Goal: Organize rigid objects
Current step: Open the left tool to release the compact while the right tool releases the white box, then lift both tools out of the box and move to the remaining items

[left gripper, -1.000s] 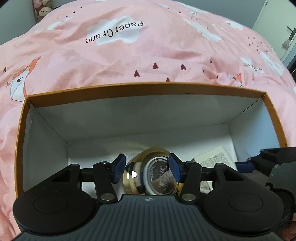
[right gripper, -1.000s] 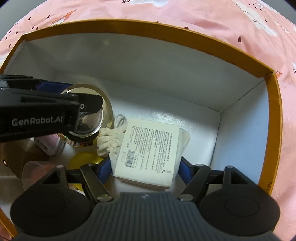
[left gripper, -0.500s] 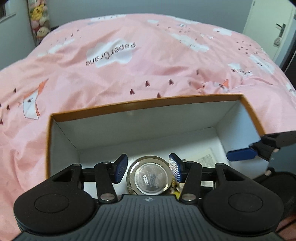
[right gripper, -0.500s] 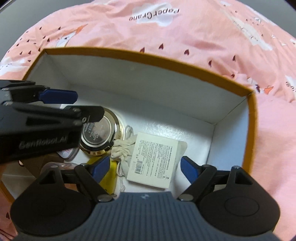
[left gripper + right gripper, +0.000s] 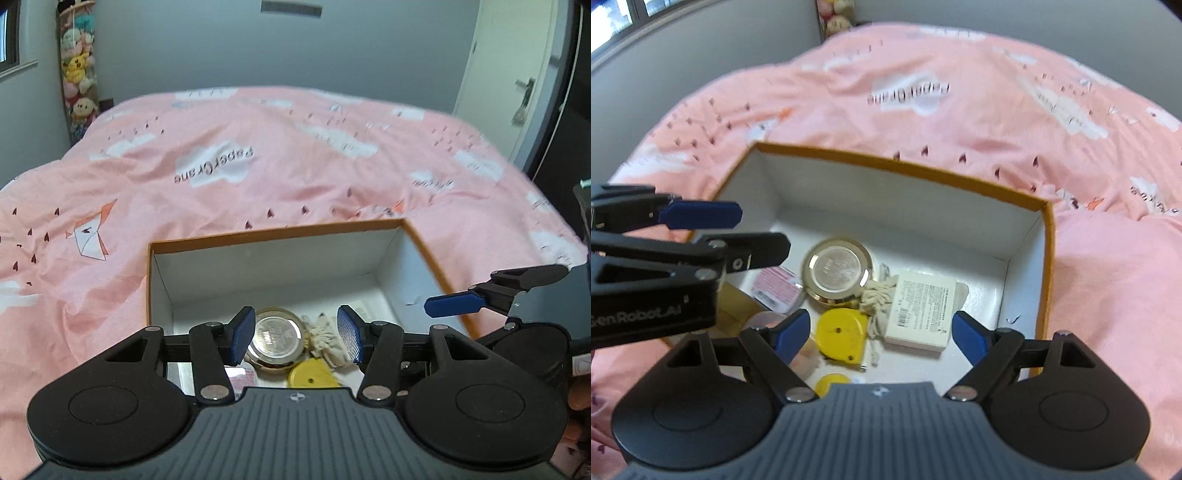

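Above orange box: left tool and right tool angled downward, jaws apart, both empty.

The pink bedspread is showing "PaperCrane", upside down, on a white cloud far beyond the box. "GenRobot.AI" is standing in white on the left gripper body, at left.

My box sits on the bedspread. In it, the round tin lies left of the labelled packet, tape measure before both.
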Demonstrator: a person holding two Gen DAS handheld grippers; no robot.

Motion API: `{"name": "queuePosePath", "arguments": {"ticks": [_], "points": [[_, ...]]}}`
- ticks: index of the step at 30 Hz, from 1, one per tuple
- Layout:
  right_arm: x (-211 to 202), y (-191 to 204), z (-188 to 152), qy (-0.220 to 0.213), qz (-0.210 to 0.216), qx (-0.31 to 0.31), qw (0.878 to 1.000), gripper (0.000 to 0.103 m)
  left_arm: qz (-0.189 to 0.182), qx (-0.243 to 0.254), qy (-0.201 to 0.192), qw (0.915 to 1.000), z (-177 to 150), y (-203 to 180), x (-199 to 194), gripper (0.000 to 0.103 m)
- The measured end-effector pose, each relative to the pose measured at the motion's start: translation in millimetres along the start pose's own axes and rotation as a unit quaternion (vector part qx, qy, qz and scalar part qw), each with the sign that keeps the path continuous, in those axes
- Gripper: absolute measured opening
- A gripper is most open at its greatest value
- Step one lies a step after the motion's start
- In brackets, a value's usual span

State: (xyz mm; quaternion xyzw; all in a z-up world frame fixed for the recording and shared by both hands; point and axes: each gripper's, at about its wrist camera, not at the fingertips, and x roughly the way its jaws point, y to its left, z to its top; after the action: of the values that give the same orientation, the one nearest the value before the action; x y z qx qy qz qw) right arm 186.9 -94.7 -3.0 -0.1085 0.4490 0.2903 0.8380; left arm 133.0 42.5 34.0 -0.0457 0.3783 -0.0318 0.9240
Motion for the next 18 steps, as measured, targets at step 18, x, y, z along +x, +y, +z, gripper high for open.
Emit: {"name": "queuePosePath", "arguments": {"ticks": [18], "points": [[-61.1, 0.2, -118.4, -0.092, -0.033, 0.054, 0.994, 0.091, 0.022, -0.035, 0.022, 0.9989, -103.9, 6.3, -39.7, 0.059]]}}
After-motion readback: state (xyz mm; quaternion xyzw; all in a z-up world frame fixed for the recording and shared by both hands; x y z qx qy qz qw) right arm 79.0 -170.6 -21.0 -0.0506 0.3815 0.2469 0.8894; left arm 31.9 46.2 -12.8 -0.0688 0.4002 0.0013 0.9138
